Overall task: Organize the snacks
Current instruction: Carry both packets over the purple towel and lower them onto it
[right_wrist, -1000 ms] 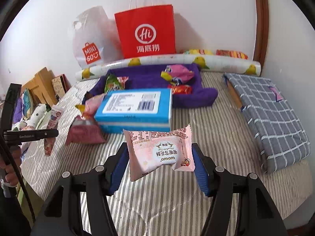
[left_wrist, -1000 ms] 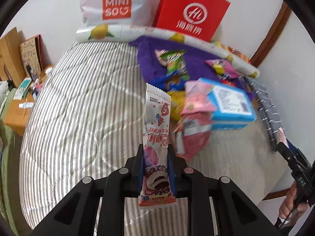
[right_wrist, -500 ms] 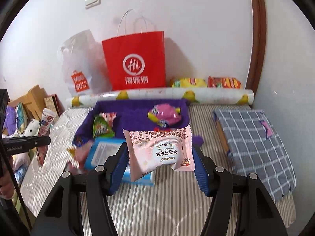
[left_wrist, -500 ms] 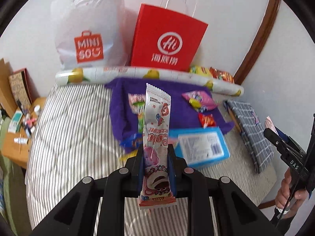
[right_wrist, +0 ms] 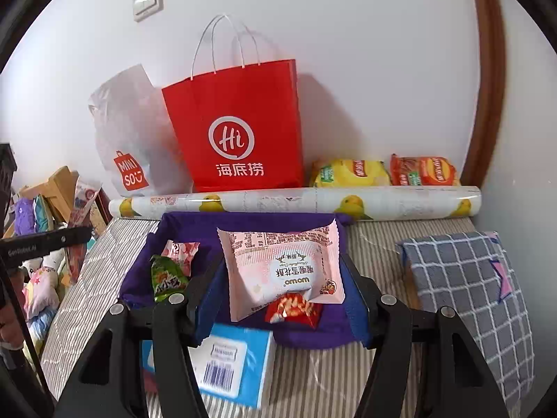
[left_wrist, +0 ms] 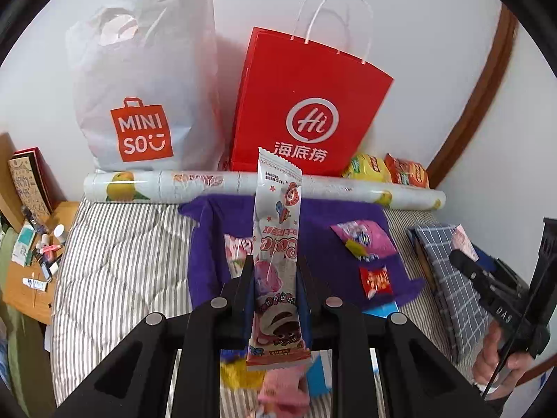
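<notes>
Now each tool holds one snack: the left tool (left_wrist: pixel 275 278) pinches a tall wrapper (left_wrist: pixel 276 244), the right tool (right_wrist: pixel 283 287) a pink pack (right_wrist: pixel 282 268). Both hang over the purple cloth (right_wrist: pixel 195 223) on the bed (left_wrist: pixel 115 261), where four more snacks lie. Far behind stand two bags and two chip packs.

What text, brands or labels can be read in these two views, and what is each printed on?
"MINISO": white plastic bag.
"Hi" and "海底捞": red paper bag.
"womom", seen upside down: pink packet in the right claw.
"GenRobot.AI": left claw's arm.
"DAS": right claw's body.
Tall packet in the left claw: lettering upside down, not legible.
Blue box label, barcode, chip bags: too small.
</notes>
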`<state>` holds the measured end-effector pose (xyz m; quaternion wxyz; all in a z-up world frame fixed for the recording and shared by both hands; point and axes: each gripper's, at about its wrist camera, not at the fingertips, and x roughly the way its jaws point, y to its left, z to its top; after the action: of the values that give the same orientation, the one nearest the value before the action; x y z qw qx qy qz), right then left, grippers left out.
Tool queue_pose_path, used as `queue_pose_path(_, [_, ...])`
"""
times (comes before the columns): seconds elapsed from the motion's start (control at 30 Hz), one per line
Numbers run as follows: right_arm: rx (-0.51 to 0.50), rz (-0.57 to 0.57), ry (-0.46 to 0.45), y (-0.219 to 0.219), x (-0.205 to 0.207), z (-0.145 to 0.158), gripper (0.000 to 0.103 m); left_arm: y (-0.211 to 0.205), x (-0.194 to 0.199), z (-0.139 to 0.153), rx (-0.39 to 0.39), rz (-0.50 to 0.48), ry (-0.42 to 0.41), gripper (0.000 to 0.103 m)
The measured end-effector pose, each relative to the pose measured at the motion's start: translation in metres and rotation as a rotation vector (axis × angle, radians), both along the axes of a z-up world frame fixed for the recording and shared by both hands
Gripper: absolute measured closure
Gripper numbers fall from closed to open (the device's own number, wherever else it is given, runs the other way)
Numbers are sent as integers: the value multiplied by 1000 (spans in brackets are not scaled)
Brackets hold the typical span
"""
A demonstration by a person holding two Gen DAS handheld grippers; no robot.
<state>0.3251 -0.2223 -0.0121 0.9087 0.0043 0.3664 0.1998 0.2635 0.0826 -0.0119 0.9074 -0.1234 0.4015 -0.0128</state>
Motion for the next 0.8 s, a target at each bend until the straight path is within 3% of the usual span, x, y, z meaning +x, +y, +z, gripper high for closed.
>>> queue_pose_path(0.4, [63, 43, 22, 26, 49, -28, 41, -4, 56, -25, -40, -18, 45, 83])
queue_pose_path(0.8, [89, 82, 58, 28, 60, -65, 41, -5, 99, -53, -43, -35, 90, 83])
